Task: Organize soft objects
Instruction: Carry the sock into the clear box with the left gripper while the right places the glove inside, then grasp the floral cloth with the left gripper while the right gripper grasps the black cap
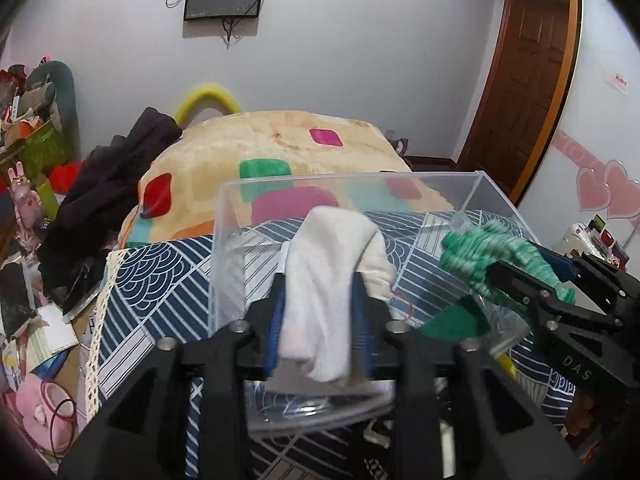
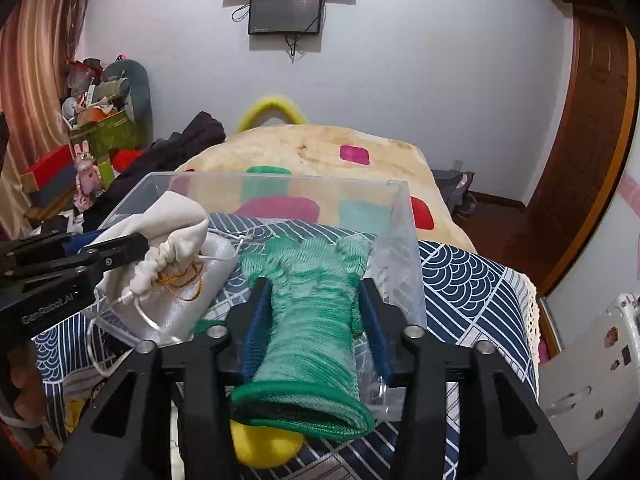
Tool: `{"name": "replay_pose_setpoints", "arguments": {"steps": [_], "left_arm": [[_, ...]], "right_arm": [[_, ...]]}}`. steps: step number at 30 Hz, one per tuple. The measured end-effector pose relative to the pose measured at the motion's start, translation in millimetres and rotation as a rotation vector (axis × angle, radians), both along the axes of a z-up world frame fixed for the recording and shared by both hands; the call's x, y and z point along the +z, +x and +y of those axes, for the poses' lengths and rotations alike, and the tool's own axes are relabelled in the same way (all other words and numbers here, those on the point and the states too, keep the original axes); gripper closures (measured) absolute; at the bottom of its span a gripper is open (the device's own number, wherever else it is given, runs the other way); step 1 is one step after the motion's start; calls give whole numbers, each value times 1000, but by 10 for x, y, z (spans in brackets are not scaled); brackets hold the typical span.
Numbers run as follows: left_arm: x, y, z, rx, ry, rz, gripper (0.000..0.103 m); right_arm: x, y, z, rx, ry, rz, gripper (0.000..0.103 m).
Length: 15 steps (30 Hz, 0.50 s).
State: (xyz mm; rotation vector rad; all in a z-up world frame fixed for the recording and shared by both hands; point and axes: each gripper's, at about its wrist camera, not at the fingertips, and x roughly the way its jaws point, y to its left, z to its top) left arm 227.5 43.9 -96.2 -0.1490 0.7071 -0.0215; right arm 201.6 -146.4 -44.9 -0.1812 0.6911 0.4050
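My left gripper (image 1: 320, 292) is shut on a white drawstring pouch (image 1: 332, 280) and holds it over the near edge of a clear plastic box (image 1: 348, 178). The pouch also shows in the right wrist view (image 2: 176, 220), with the left gripper (image 2: 132, 246) at the left. My right gripper (image 2: 314, 300) is shut on a green knitted glove (image 2: 308, 320) and holds it over the box (image 2: 396, 248). The glove shows at the right of the left wrist view (image 1: 492, 252), with the right gripper (image 1: 532, 280). A yellow soft object (image 2: 264, 448) lies under the glove's cuff.
The box stands on a blue-and-white patterned cloth (image 2: 468, 280). A cream blanket with coloured squares (image 1: 280, 140) lies behind it, dark clothes (image 1: 112, 184) at the left. Clutter, boxes and toys (image 1: 28, 148) fill the left side. A wooden door (image 1: 528, 72) is at the right.
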Motion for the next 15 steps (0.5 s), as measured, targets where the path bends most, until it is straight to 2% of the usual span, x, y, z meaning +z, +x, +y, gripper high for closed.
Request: {"name": "replay_pose_setpoints", "arguments": {"steps": [1,2,8,11,12,13,15], "left_arm": [[10,-12,7,-1,0,0,43],[28,-60,7,2,-3,-3,38],[176,-289,-28,-3,22,-48,30],[284,-446,-42,-4,33,-81,20],[318,-494,-39,-2,36,-94,14],[355,-557,-39,2,41,-108,8],[427,-701,-48,15,62,-143,3]], "right_arm": [[1,6,11,3,-6,-2,56],[8,5,20,11,-16,-4,55],[126,-138,-29,17,-4,-57,37],[225,-239,-56,19,14,-91,34],[259,-277,-69,20,24,-99,33],[288,-308,-82,22,33,-106,30],[337,-388,-110,31,67,-117,22]]}}
